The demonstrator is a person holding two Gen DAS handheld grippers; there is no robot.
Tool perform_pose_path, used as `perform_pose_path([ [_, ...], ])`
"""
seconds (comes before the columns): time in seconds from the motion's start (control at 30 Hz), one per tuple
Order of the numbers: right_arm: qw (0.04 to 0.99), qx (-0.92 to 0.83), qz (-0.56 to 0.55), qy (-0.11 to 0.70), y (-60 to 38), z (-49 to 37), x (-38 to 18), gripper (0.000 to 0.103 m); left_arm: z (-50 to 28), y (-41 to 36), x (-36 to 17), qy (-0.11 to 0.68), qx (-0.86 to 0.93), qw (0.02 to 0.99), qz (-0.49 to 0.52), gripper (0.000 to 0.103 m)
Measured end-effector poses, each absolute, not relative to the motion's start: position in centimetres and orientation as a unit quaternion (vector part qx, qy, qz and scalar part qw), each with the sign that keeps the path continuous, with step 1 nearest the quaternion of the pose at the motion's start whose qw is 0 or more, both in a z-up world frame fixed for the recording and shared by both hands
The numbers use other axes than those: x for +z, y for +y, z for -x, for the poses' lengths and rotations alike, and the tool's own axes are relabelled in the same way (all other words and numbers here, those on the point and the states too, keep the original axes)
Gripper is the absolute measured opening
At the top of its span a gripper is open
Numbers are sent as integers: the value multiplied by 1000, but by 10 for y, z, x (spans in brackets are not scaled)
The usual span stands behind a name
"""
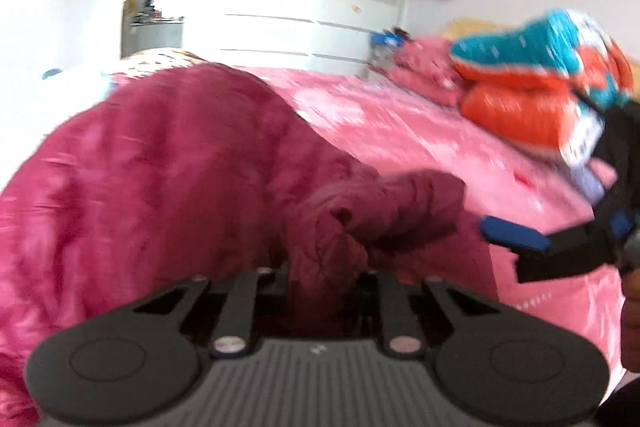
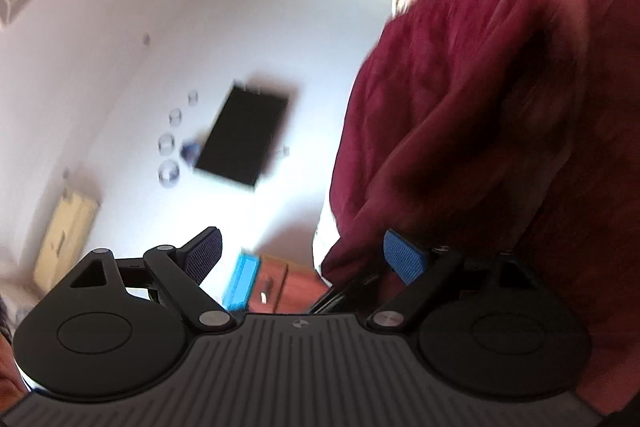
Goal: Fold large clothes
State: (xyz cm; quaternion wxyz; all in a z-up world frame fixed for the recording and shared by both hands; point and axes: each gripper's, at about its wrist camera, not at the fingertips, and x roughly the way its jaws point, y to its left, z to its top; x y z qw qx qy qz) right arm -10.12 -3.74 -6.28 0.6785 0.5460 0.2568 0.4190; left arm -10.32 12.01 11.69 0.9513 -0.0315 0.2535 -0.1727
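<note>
Soft, bulky crimson jacket (image 1: 168, 163) sprawls on the bed (image 1: 420, 147) ahead of the left tongs (image 1: 320, 291), apparently clamped on a bunched fold, while the right tongs (image 2: 308, 255) gape empty beside its limp, light hem

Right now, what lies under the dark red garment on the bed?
Under the dark red garment a pink bedspread shows beside it. What lies directly beneath the bulk, and the left gripper fingertips, is covered by fabric.
</note>
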Motion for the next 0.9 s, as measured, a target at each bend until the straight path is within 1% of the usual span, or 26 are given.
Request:
perform_pose_path([
  [0.07,697,378,-559,243,-54,104,-68,103,113,143,128,249,-167,953,52,15],
  [0.2,729,280,-581,229,-73,105,-86,103,146,183,149,239,-153,957,63,15],
  [0.33,758,215,-568,237,-60,90,-97,103,173,226,164,245,-120,958,92,15],
  [0.43,767,206,-547,264,-35,73,-105,103,184,247,168,253,-98,957,107,15],
  [0.6,755,200,-533,325,23,55,-126,103,190,254,170,253,-76,958,113,15],
  [0.7,759,198,-529,324,41,53,-127,103,192,259,169,251,-73,958,118,15],
  [0.8,728,211,-577,305,43,52,-133,103,193,257,169,251,-70,958,118,15],
  [0.83,723,210,-587,299,45,52,-135,96,194,257,168,252,-68,958,119,15],
  [0.87,719,207,-594,296,48,51,-136,82,193,256,168,252,-66,958,121,15],
  [0.9,711,207,-604,295,49,53,-139,71,194,255,168,252,-64,958,123,15],
])
